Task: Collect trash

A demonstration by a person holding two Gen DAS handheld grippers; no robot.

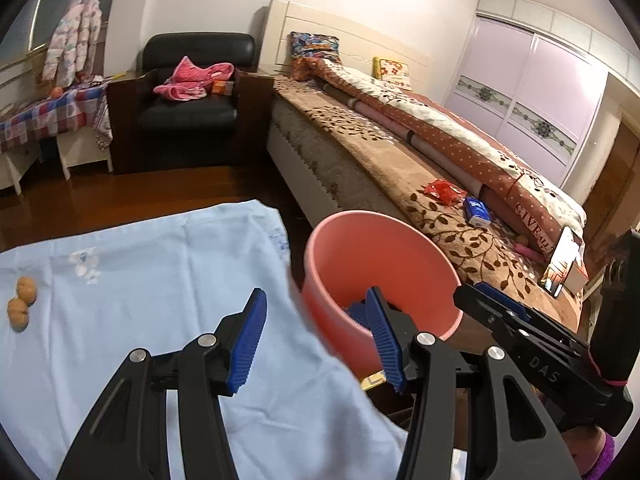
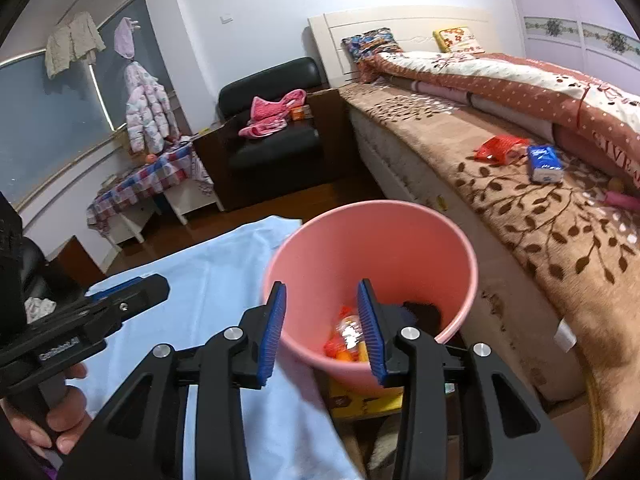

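Where the left wrist camera looks, the left gripper point(image 1: 318, 338) hangs above the edge of a light blue cloth point(image 1: 160, 300) and a pink bin point(image 1: 376, 276). Its jaws stand wide apart and there is nothing between them. One blue pad sits over the cloth, the other over the near rim of the bin. Two walnuts point(image 1: 22, 304) lie on the cloth, far to the left, touching each other. The right gripper point(image 1: 520, 328) pokes in from the right, close to the bin. On the brown bed cover point(image 1: 440, 220) past the bin lie a red wrapper point(image 1: 444, 192) and a blue tissue pack point(image 1: 478, 210), just beside each other.

In the right wrist camera, the right gripper point(image 2: 322, 332) hangs over the near side of the pink bin point(image 2: 372, 240). Its jaws are partly open and hold nothing. Down in the bin lie orange and red wrappers point(image 2: 344, 336) and something dark point(image 2: 424, 312) that I cannot make out. The bin stands between the blue cloth point(image 2: 224, 288) and the bed. The red wrapper point(image 2: 500, 148) and the tissue pack point(image 2: 544, 164) lie on the bed cover point(image 2: 540, 248), well apart from the bin. At the left, a hand point(image 2: 60, 412) holds the left gripper point(image 2: 132, 294) over the cloth.
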